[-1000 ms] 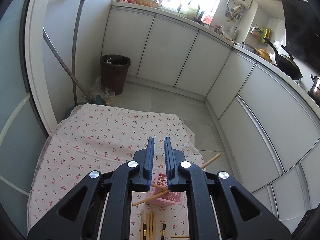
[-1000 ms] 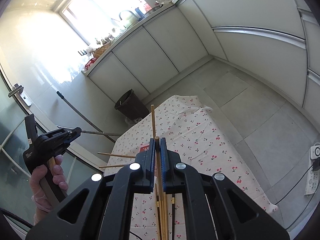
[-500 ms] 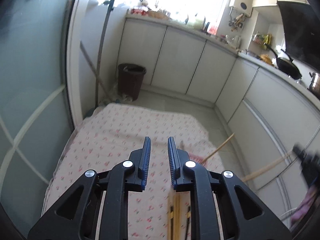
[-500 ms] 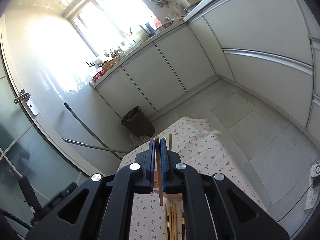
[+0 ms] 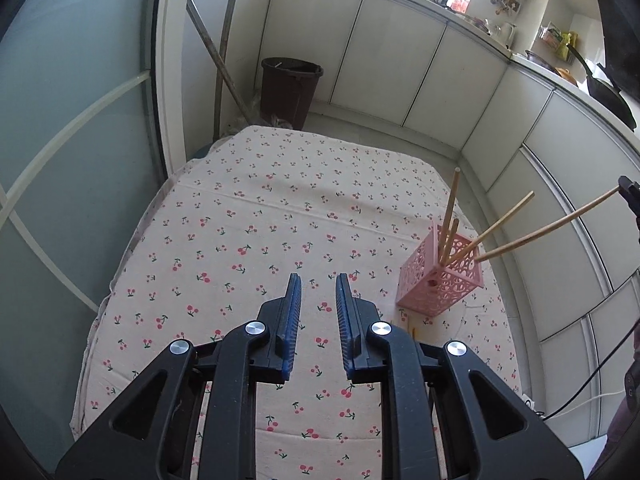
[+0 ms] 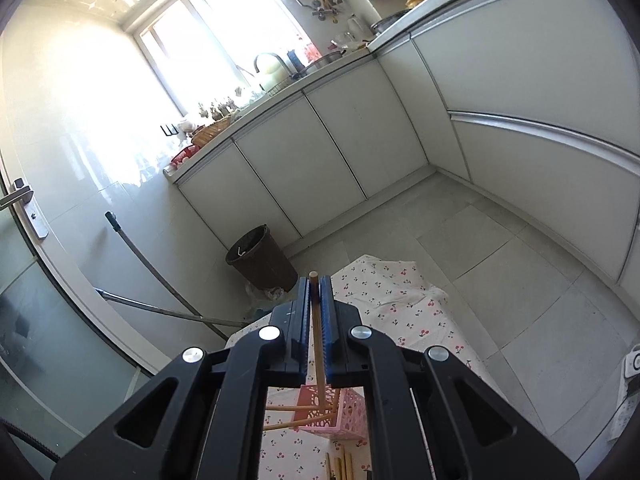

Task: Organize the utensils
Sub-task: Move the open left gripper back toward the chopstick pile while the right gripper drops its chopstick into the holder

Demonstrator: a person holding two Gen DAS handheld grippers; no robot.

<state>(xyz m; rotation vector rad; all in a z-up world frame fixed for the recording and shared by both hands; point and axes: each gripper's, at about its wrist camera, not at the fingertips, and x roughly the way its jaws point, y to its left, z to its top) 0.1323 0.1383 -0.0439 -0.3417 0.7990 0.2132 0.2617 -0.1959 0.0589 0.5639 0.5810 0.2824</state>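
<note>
A pink lattice holder (image 5: 439, 276) stands on the cherry-print cloth, right of my left gripper (image 5: 317, 284), which is open and empty above the cloth. Three wooden chopsticks (image 5: 450, 212) lean out of the holder. My right gripper (image 6: 316, 284) is shut on a wooden chopstick (image 6: 317, 340) held over the holder (image 6: 334, 412); its lower end reaches into the holder's mouth. In the left wrist view that chopstick (image 5: 552, 226) slants up to the right gripper's tip (image 5: 632, 196) at the right edge. More chopsticks (image 6: 340, 466) lie on the cloth near the holder.
The clothed table (image 5: 260, 208) has a glass door to its left and white cabinets (image 5: 400, 68) behind and to the right. A dark bin (image 5: 290, 88) and mop handles (image 5: 218, 52) stand past the far edge. A cable (image 5: 592, 380) hangs at the right.
My left gripper let go, opened wider and pulled back left from the holder. My right gripper carried its chopstick over the holder and lowered its end into it.
</note>
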